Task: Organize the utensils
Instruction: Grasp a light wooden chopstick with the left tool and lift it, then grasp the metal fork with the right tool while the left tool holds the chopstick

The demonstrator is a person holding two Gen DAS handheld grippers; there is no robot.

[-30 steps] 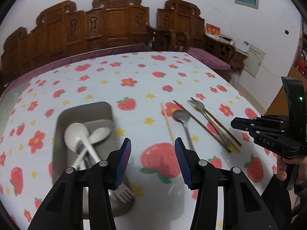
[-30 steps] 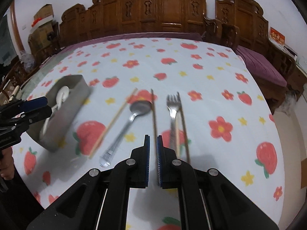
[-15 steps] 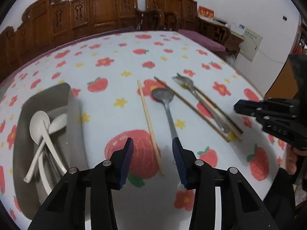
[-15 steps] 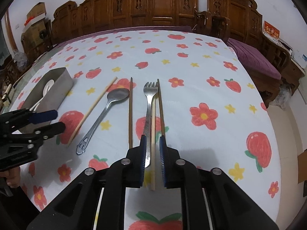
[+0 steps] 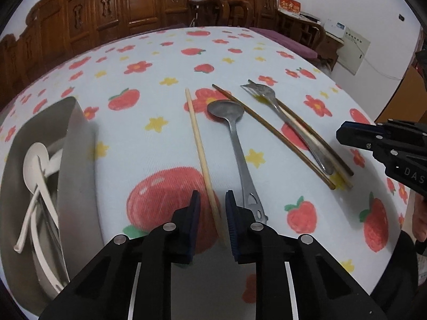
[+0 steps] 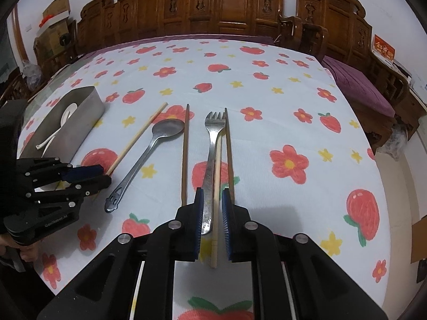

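Observation:
My left gripper (image 5: 212,213) is open, its jaws astride the near end of a light wooden chopstick (image 5: 200,149) lying on the strawberry tablecloth. A metal spoon (image 5: 234,138) lies just right of it. My right gripper (image 6: 212,216) is open, its jaws around the handles of a metal fork (image 6: 212,146) and a second light chopstick (image 6: 216,186). Two dark chopsticks (image 6: 184,154) (image 6: 229,149) lie beside the fork. The left gripper also shows in the right wrist view (image 6: 88,176).
A metal tray (image 5: 77,160) at the left holds white spoons (image 5: 34,165) and other utensils. Carved wooden chairs (image 6: 226,8) line the table's far edge. The table's right edge drops off near a purple cushioned chair (image 6: 357,85).
The left gripper moved right from the tray and lowered over the light chopstick, its jaws narrowing. The right gripper moved forward and opened slightly around the fork handle and chopstick.

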